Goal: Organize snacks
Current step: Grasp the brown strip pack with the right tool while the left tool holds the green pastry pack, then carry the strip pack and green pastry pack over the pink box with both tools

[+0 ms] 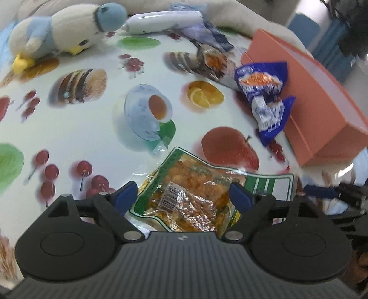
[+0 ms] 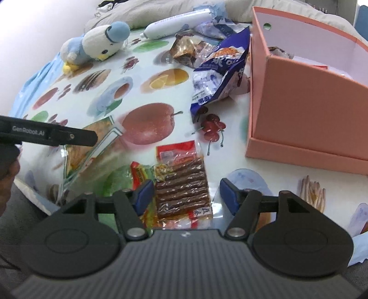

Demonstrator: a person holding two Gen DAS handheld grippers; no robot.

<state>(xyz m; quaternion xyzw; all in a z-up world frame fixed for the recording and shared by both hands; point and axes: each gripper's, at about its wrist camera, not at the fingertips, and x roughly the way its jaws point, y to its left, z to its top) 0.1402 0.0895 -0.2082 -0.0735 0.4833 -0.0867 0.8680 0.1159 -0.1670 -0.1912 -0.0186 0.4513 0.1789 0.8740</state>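
Observation:
My left gripper [image 1: 182, 196] is open, pointing down at a green-bordered packet of orange snacks [image 1: 195, 184] that lies flat on the tablecloth between its blue pads, untouched by them. My right gripper [image 2: 186, 195] is also open, over a clear packet of brown sticks with a red label [image 2: 184, 184]. Its left pad stands close to that packet's edge and the right pad well clear of it. A yellow-and-red packet [image 2: 140, 174] lies partly under the stick packet. The open salmon-pink box [image 2: 299, 103] stands to the right with a few items inside.
A crumpled blue snack bag [image 2: 218, 69] leans against the box's left wall. Behind it lie a shiny brown packet [image 2: 186, 50] and a white tube [image 2: 179, 20]. A plush bird [image 2: 99, 43] rests at the far left. The fruit-print tablecloth [image 1: 92, 128] covers the table.

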